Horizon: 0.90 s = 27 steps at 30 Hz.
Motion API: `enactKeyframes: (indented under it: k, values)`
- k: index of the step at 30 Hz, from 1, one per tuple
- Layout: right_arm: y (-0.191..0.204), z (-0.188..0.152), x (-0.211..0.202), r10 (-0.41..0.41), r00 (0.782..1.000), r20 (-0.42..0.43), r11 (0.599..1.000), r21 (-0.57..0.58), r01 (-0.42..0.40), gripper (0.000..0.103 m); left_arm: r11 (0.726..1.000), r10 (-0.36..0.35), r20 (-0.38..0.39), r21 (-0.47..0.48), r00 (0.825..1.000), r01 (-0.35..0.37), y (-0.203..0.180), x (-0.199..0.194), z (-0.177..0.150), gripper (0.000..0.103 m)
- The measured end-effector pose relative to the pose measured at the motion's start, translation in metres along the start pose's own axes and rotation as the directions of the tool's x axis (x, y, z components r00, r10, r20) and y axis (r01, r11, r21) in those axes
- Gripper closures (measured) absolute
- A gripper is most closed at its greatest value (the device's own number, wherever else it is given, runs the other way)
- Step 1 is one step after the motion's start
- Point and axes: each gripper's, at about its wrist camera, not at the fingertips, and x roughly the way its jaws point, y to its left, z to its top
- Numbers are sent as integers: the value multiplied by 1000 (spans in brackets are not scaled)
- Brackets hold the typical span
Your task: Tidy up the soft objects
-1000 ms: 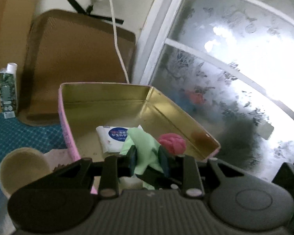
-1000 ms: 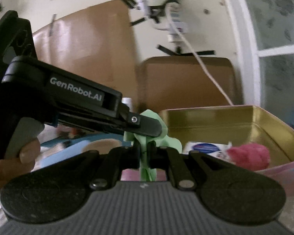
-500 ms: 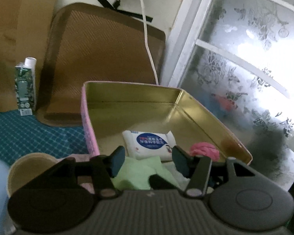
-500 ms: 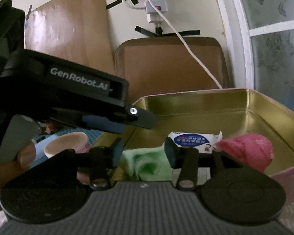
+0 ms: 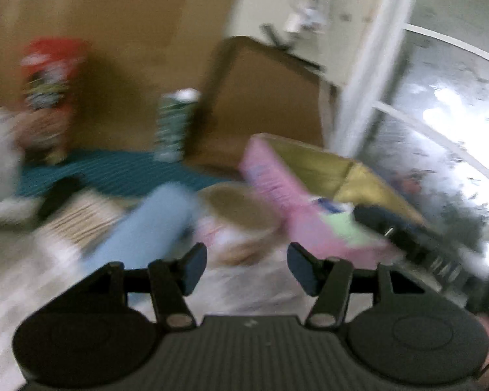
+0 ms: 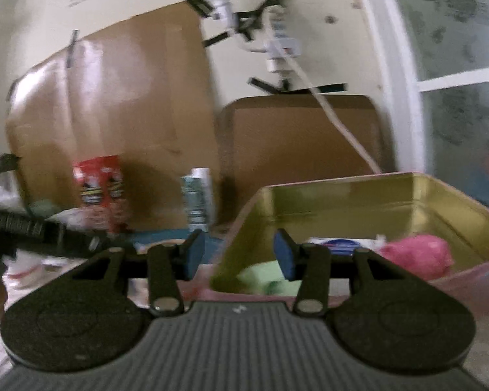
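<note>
Both tools are standing open with nothing between their pads: the left tool (image 5: 247, 268) over the cluttered bench, the right tool (image 6: 238, 254) at the near wall of the pink tin (image 6: 348, 192). A green cloth (image 6: 260, 277), a pink soft ball (image 6: 419, 255) and a tissue pack (image 6: 340, 243) are lying inside the tin. A light blue piece (image 5: 146, 224) and a bowl (image 5: 241, 210) are lying outside it, so sorting looks partway done.

**Setting: lived-in home corner**

Looking like a domestic rm. Frosted patterned window (image 6: 463, 65) w/ white frame, power strip (image 6: 282, 47) taped to wall w/ cable hanging, cardboard sheets (image 6: 114, 114) leaning against it, snack bag (image 6: 99, 189) & carton (image 6: 197, 195) sitting on teal cloth (image 5: 114, 171).
</note>
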Motion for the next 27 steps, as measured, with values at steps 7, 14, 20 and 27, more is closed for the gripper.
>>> enactKeyframes:
  k: [7,14,20,27]
  values:
    - [55,6,54,220,964,-148,971,-59,-231,53,971,131,-5,-201,991,-130,84,-34,-33,47]
    - [92,41,170,218,893,-394,952,-114,-283,46,968,143,68,-216,987,-125,96,-48,-49,47]
    - [96,47,245,156,748,-645,969,-46,-242,44,979,138,123,-165,983,-117,85,-53,-50,44]
    - [109,29,253,152,651,-744,962,-42,-272,42,976,128,190,-198,973,-90,88,-66,-54,35]
